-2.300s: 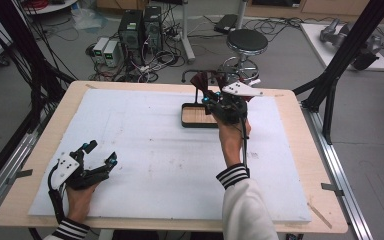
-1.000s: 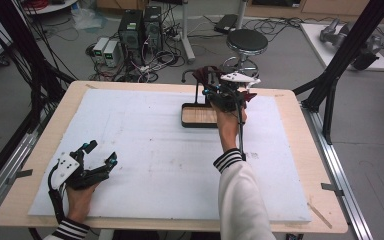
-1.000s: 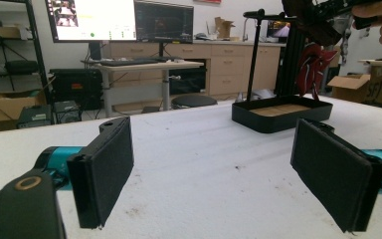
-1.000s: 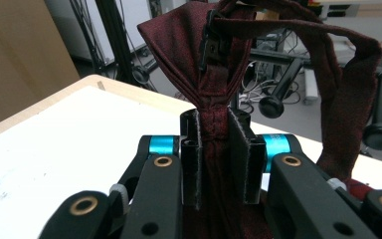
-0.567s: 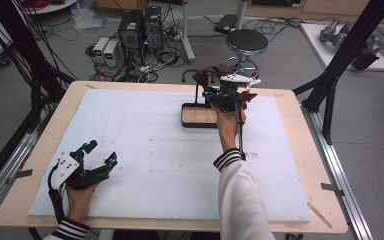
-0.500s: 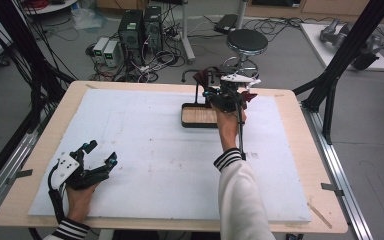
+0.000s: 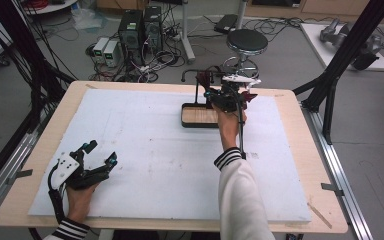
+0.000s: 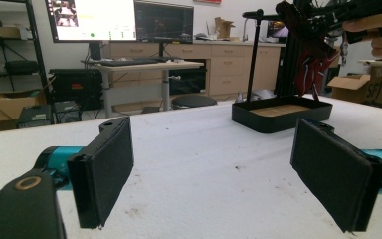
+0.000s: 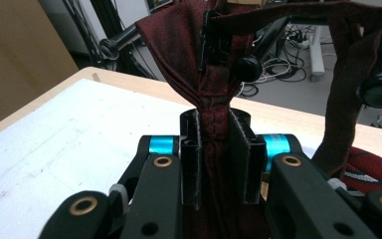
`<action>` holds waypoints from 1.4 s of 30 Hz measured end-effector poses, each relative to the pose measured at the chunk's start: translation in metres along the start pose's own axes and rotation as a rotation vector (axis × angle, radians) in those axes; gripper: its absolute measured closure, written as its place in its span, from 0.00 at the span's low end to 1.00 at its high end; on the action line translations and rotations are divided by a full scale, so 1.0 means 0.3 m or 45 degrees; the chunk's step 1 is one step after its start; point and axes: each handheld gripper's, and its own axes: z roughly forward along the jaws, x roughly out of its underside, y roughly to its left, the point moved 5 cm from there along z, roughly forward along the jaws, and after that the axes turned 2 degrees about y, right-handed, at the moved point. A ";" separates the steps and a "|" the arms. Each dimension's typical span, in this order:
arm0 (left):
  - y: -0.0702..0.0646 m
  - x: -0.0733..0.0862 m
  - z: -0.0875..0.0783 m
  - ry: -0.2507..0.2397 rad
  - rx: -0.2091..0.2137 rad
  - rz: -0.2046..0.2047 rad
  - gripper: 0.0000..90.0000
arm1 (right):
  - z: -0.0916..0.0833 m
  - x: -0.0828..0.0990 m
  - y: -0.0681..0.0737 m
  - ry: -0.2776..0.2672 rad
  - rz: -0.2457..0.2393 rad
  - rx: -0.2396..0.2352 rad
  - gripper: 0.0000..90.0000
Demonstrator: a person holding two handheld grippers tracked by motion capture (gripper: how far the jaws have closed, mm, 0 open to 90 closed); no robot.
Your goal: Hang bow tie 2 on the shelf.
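Two hand-held grippers are working at the bench. At the lower left of the high view, the left hand-held gripper is resting on the white surface with its jaws standing wide apart and nothing between them. Farther up, near the top centre, the right hand-held gripper is clamping a dark red tie, which is hanging on the black stand above the tray.
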 end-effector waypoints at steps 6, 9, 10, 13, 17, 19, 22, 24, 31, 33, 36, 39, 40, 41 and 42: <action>0.000 0.000 0.000 0.000 0.000 -0.001 0.19 | 0.006 0.007 -0.013 0.012 0.023 0.014 0.85; 0.000 0.000 0.000 0.000 0.000 0.000 0.19 | 0.011 0.009 -0.015 0.014 0.023 0.021 0.85; 0.000 0.000 0.000 0.000 0.000 0.000 0.19 | 0.013 0.009 -0.017 0.014 0.026 0.027 0.85; 0.000 0.000 0.000 0.000 0.000 0.000 0.19 | 0.018 0.012 -0.018 0.017 0.031 0.025 0.83; 0.000 0.000 0.001 0.001 0.000 0.000 0.19 | 0.023 0.012 -0.011 0.027 -0.010 0.045 0.63; 0.000 0.000 0.001 0.001 0.000 0.001 0.19 | 0.023 0.011 -0.004 0.024 -0.016 0.041 0.51; 0.000 0.000 0.000 0.001 0.000 0.001 0.19 | 0.022 0.009 0.003 0.012 0.007 0.012 0.41; -0.001 0.000 0.001 0.001 0.001 0.001 0.19 | 0.020 0.008 0.009 0.017 0.000 -0.003 0.35; 0.000 0.000 0.001 0.001 -0.001 0.001 0.19 | -0.011 0.008 0.045 0.030 0.005 -0.074 0.20; 0.001 0.000 0.001 0.004 -0.002 -0.002 0.19 | -0.038 0.015 0.064 0.020 0.013 -0.095 0.14; 0.000 0.000 0.000 0.002 -0.002 0.004 0.19 | -0.101 0.034 0.096 -0.002 -0.027 -0.115 0.13; -0.002 0.000 0.000 0.001 -0.003 0.013 0.19 | -0.180 0.056 0.123 -0.033 -0.064 -0.129 0.12; -0.002 0.000 0.000 -0.001 -0.004 0.012 0.19 | -0.209 0.062 0.131 -0.053 -0.077 -0.132 0.12; -0.002 0.000 0.000 0.002 -0.003 0.013 0.19 | -0.237 0.069 0.135 -0.073 -0.100 -0.128 0.12; -0.002 0.000 0.000 0.000 -0.003 0.013 0.19 | -0.265 0.077 0.140 -0.080 -0.110 -0.123 0.11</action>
